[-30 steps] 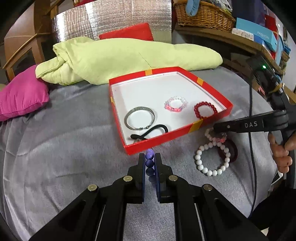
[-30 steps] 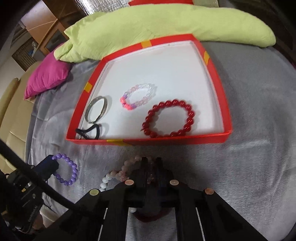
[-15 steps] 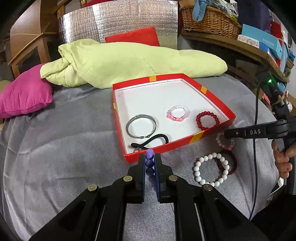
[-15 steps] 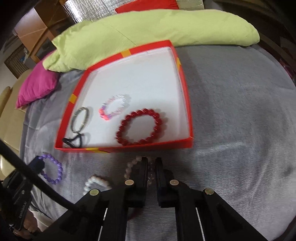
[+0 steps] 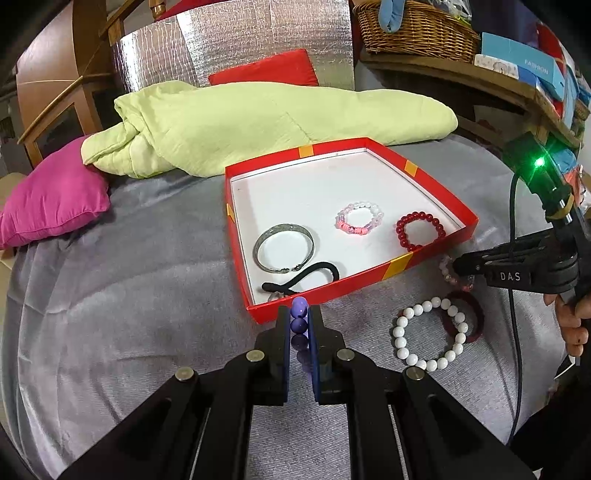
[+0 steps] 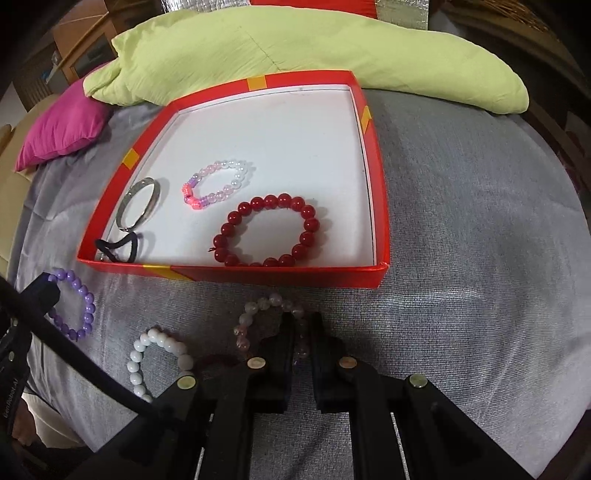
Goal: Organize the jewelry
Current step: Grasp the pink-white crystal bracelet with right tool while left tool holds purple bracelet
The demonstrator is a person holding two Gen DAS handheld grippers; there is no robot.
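A red box [image 5: 436, 173] [image 6: 380, 192] with a white floor lies on the grey cover. In it are a silver bangle [image 5: 283, 248], a black hair tie [image 5: 314, 275], a pink-white bead bracelet [image 5: 359, 220] and a dark red bead bracelet [image 5: 420, 230] [image 6: 271, 230]. My left gripper [image 5: 299, 317] is shut on a purple bead bracelet [image 5: 298, 325] [image 6: 75, 306], held just before the box's near wall. My right gripper [image 6: 303, 328] [image 5: 458, 266] is shut on a pale pink bead bracelet [image 6: 255, 317], lifted by the box's front wall. A white bead bracelet [image 5: 430, 334] and a dark red bangle [image 5: 471, 314] lie on the cover.
A light green folded blanket [image 5: 266, 122] lies behind the box, a magenta pillow [image 5: 51, 199] to its left. A red cushion [image 5: 266, 70] and a silver foil panel [image 5: 236, 40] stand behind. A shelf with a wicker basket [image 5: 417, 29] is at the right.
Both grippers have risen and pulled back a little from the box with their bracelets still held. The pale pink bracelet has come up off the white bracelet and dark red bangle.
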